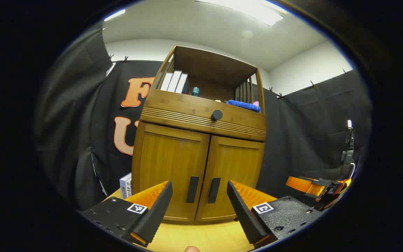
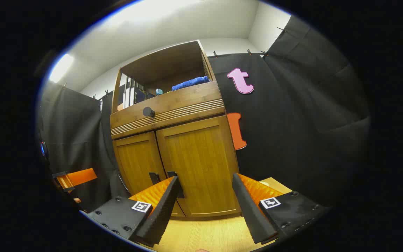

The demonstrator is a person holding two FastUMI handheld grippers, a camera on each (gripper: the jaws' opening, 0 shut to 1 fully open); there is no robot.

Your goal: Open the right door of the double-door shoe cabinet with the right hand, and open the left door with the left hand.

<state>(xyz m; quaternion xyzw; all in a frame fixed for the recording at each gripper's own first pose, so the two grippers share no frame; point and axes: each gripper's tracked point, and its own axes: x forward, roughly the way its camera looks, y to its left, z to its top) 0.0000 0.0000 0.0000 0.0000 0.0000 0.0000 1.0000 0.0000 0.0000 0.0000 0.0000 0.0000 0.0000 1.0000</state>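
Observation:
A wooden shoe cabinet (image 1: 201,115) stands on a light wooden tabletop, both lower doors closed. The left door (image 1: 168,164) carries a dark vertical handle (image 1: 192,189); the right door (image 1: 231,171) has its own handle (image 1: 214,190). My left gripper (image 1: 199,210) is open, a short way in front of the two handles, touching neither. In the right gripper view the right door (image 2: 198,164) faces me, its handle (image 2: 173,175) partly behind my finger, with the left door's handle (image 2: 153,177) beside it. My right gripper (image 2: 205,206) is open and holds nothing. The other gripper (image 1: 310,185) shows at right.
Above the doors is a drawer with a round knob (image 1: 217,114). The open top shelf holds books (image 1: 174,82), a small teal can (image 1: 195,91) and a blue cloth (image 1: 243,105). A book (image 1: 126,185) stands left of the cabinet. Black cloth surrounds the booth.

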